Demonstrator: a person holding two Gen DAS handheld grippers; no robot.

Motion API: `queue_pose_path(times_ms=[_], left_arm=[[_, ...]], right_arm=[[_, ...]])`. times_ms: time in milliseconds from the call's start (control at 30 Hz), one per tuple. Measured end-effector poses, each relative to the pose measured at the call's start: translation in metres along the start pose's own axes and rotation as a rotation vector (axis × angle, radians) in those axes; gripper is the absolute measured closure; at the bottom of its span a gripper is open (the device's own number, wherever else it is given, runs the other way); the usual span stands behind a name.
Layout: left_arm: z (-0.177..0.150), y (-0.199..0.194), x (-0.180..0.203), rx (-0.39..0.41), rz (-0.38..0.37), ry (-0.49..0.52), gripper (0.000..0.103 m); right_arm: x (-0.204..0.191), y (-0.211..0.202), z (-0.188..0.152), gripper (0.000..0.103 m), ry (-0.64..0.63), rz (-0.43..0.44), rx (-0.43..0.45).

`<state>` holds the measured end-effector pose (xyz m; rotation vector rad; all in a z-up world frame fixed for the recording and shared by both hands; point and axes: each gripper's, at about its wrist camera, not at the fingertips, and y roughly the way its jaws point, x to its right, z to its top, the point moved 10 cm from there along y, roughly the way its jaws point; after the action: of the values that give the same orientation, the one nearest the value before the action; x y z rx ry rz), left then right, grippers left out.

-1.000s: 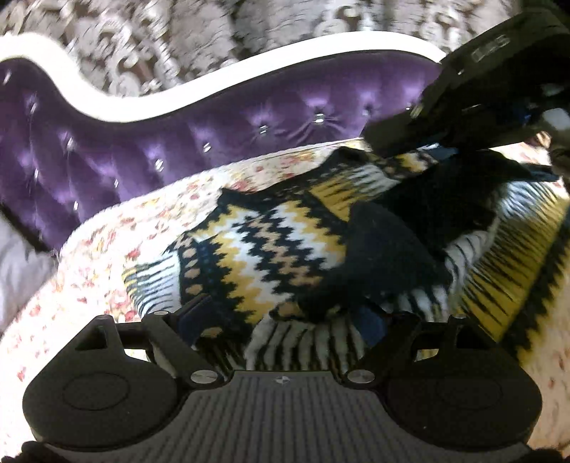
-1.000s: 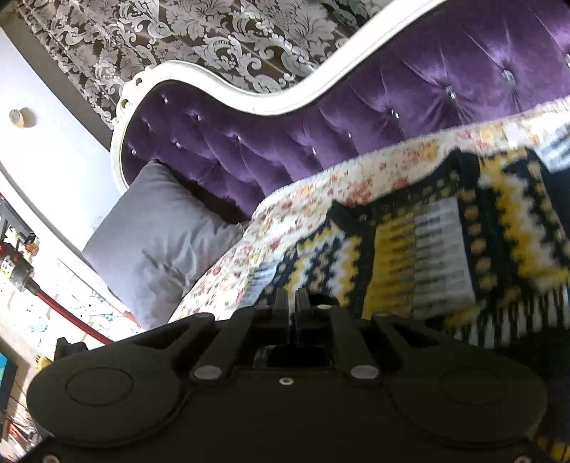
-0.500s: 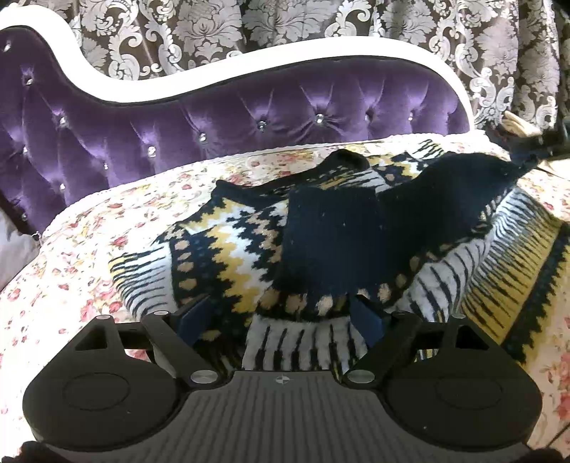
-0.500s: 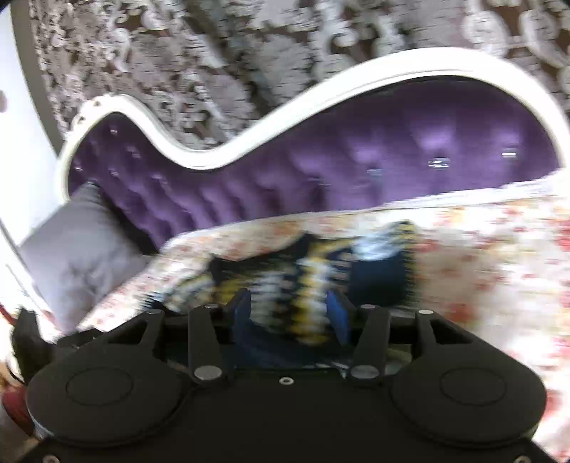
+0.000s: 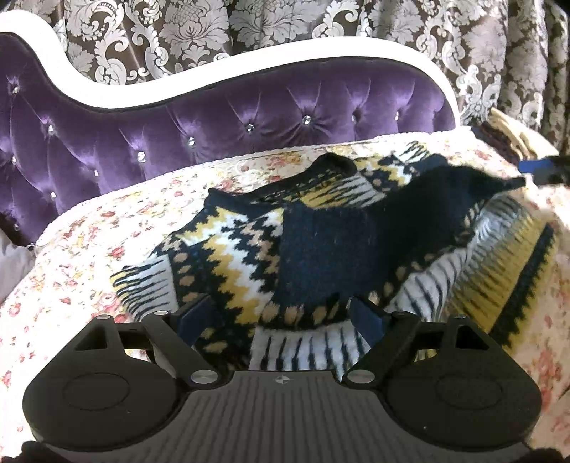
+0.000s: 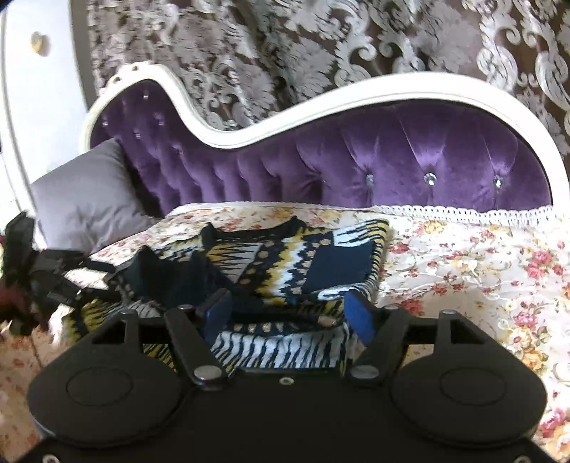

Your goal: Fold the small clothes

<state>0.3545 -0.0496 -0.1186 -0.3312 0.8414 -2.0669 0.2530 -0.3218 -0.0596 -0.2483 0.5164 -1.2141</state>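
A navy, yellow and white zigzag knit sweater [image 5: 249,256] lies on the floral quilt [image 5: 82,249]. A navy part of it [image 5: 327,249] is folded across its middle. My left gripper [image 5: 281,317] stands open low over the near striped hem, its pads not pressing on the knit. My right gripper [image 6: 288,313] is at the sweater's [image 6: 285,263] other end. Its jaws are opening, with the striped edge lying under and between the fingers, not clamped. One of its blue pads [image 5: 538,167] shows at the right edge of the left wrist view.
A purple tufted backrest [image 6: 392,167] with a white frame runs behind the quilt [image 6: 481,256]. A grey pillow [image 6: 82,199] leans at its left end. Patterned curtains [image 5: 320,28] hang behind. Folded dark and tan cloth [image 5: 509,139] lies at the far right.
My right gripper, shut a second ago, let the navy part drop across the sweater, drew off to the right and stands open. The left gripper stayed put.
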Motion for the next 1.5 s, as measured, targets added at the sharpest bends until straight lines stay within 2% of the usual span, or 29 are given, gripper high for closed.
queue_pose_path(times_ms=[100,233,300,333,367,433,467,500,533,567,600,633,733,933,1033,1167,1267,1333,1433,1500], left_arm=[[0.007,0.009,0.004,-0.016,-0.051,-0.046,0.019],[0.016,0.030,0.011,-0.053,-0.077,-0.046,0.019],[0.017,0.041,0.014,-0.076,-0.100,-0.043,0.020],[0.018,0.044,0.015,-0.081,-0.107,-0.044,0.025],[0.020,0.047,0.017,-0.082,-0.109,-0.045,0.041],[0.022,0.049,0.019,-0.075,-0.110,-0.044,0.060],[0.023,0.049,0.020,-0.073,-0.107,-0.048,0.069],[0.023,0.049,0.022,-0.077,-0.112,-0.052,0.075],[0.023,0.049,0.023,-0.077,-0.120,-0.058,0.088],[0.024,0.048,0.024,-0.067,-0.121,-0.066,0.094],[0.025,0.044,0.024,-0.045,-0.120,-0.081,0.094],[0.026,0.040,0.023,-0.025,-0.126,-0.102,0.096],[0.027,0.026,0.020,0.023,-0.107,-0.145,0.097],[0.031,-0.029,0.015,0.158,-0.010,-0.132,0.097],[0.045,-0.062,0.015,0.229,0.032,-0.083,0.097],[0.074,-0.081,0.006,0.268,0.045,-0.019,0.097],[0.097,-0.074,-0.007,0.284,0.059,-0.006,0.097],[0.111,-0.056,-0.023,0.273,0.084,-0.008,0.097],[0.116,-0.010,-0.046,0.191,0.069,-0.075,0.097],[0.108,0.030,-0.059,0.104,0.058,-0.119,0.095]], right_arm=[[-0.007,-0.003,-0.002,0.019,-0.039,0.023,-0.002],[-0.012,0.015,-0.006,0.017,-0.146,0.002,-0.045],[-0.012,0.027,-0.002,0.017,-0.151,0.012,-0.039],[-0.012,0.032,-0.001,0.017,-0.156,0.017,-0.039],[-0.013,0.040,0.000,0.017,-0.169,0.023,-0.046],[-0.016,0.051,0.000,0.018,-0.198,0.034,-0.054],[-0.018,0.057,0.000,0.026,-0.206,0.045,-0.066],[-0.020,0.060,-0.002,0.042,-0.206,0.060,-0.084],[-0.022,0.065,-0.005,0.051,-0.204,0.076,-0.105],[-0.024,0.068,-0.007,0.068,-0.205,0.079,-0.122],[-0.026,0.069,-0.009,0.084,-0.205,0.076,-0.133],[-0.028,0.069,-0.011,0.089,-0.202,0.073,-0.137],[-0.035,0.059,-0.008,0.089,-0.181,0.050,-0.109],[-0.048,0.030,0.014,0.089,-0.166,0.014,-0.038],[-0.059,0.019,0.035,0.091,-0.185,0.016,0.002],[-0.065,0.017,0.073,0.091,-0.163,0.032,0.052],[-0.059,0.030,0.101,0.091,-0.122,0.048,0.073],[-0.051,0.048,0.115,0.091,-0.121,0.030,0.068],[-0.029,0.086,0.127,0.091,-0.069,0.018,0.034],[-0.013,0.116,0.125,0.091,-0.048,-0.004,0.000]])
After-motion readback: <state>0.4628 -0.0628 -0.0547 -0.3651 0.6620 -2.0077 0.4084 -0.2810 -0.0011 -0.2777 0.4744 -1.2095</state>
